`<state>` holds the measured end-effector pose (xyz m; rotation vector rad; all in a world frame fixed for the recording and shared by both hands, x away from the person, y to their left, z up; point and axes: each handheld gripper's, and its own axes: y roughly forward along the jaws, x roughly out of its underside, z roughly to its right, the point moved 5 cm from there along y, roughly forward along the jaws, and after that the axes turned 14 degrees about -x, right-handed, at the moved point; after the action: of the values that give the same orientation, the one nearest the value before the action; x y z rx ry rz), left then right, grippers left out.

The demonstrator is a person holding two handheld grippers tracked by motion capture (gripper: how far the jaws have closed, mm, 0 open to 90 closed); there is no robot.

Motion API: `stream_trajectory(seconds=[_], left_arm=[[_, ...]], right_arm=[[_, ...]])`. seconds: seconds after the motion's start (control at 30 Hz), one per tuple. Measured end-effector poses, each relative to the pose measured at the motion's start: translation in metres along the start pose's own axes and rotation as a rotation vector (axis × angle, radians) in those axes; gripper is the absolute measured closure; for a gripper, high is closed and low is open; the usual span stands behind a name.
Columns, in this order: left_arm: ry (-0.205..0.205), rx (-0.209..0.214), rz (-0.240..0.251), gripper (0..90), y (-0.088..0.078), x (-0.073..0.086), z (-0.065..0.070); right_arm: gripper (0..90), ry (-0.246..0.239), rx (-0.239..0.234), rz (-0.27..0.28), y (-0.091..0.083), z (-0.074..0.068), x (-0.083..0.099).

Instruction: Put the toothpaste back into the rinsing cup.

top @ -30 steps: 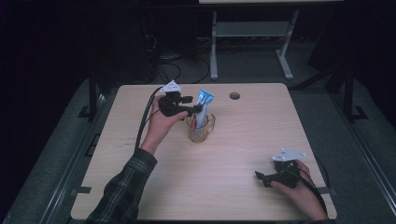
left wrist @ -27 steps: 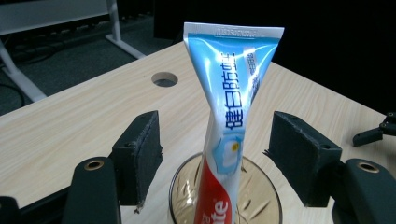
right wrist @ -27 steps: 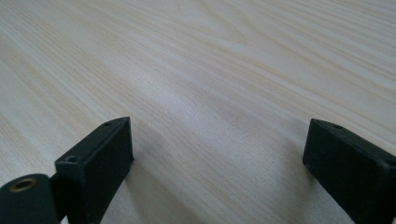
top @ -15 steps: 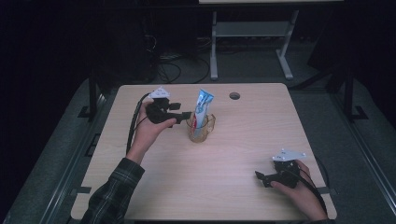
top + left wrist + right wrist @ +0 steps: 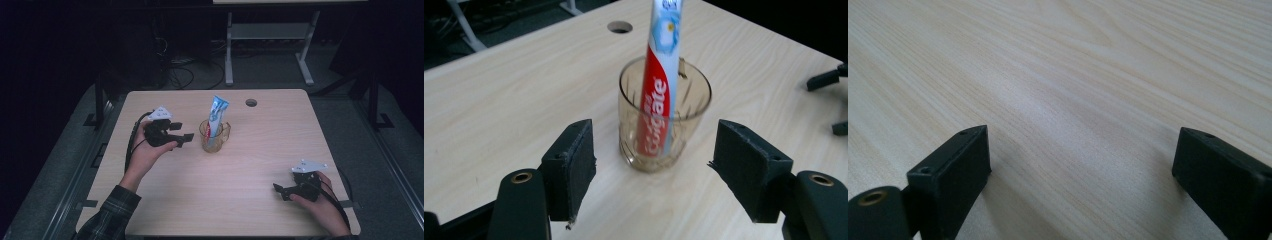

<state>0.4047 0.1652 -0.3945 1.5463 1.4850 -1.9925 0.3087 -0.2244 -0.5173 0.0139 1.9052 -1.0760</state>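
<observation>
A clear glass cup [image 5: 214, 137] stands near the middle of the wooden table [image 5: 260, 150], with a red, white and blue toothpaste tube [image 5: 218, 114] upright in it, leaning slightly right. My left gripper [image 5: 184, 137] hovers just left of the cup, apart from it, open and holding nothing. In the left gripper view the cup [image 5: 664, 125] and tube [image 5: 662, 75] sit a short way beyond my open left gripper [image 5: 656, 147]. My right gripper [image 5: 278, 190] rests low at the table's front right, open over bare wood [image 5: 1083, 147].
A round cable hole [image 5: 251, 102] lies at the table's far edge, behind and right of the cup. A metal stand [image 5: 270, 45] and cables lie on the dark floor beyond the table. The right gripper's jaw tips [image 5: 826, 80] show at the edge of the left gripper view.
My left gripper has drawn back to the left, away from the cup and tube. The tube stays standing in the cup. The right gripper has not moved.
</observation>
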Motion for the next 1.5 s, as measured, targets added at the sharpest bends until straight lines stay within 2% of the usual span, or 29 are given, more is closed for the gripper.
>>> stream_trajectory(seconds=[0.33,0.57,0.8,0.93,1.5], left_arm=[[0.012,-0.016,-0.049,28.2,-0.012,0.034,0.009],[0.035,-0.032,-0.099,26.6,-0.013,0.062,0.016],[0.034,-0.046,-0.134,25.4,-0.015,0.09,0.021],[0.047,-0.056,-0.168,25.2,-0.017,0.105,0.024],[0.02,-0.082,-0.216,24.4,-0.031,0.146,0.025]], right_arm=[[7.6,0.001,-0.001,0.001,0.0,0.0,0.0],[7.6,0.0,0.0,0.0,0.0,0.0,0.0],[7.6,0.001,0.0,0.0,0.0,0.0,0.0],[7.6,0.001,0.0,0.0,0.0,0.0,0.0],[7.6,0.0,0.0,0.0,0.0,0.0,0.0]])
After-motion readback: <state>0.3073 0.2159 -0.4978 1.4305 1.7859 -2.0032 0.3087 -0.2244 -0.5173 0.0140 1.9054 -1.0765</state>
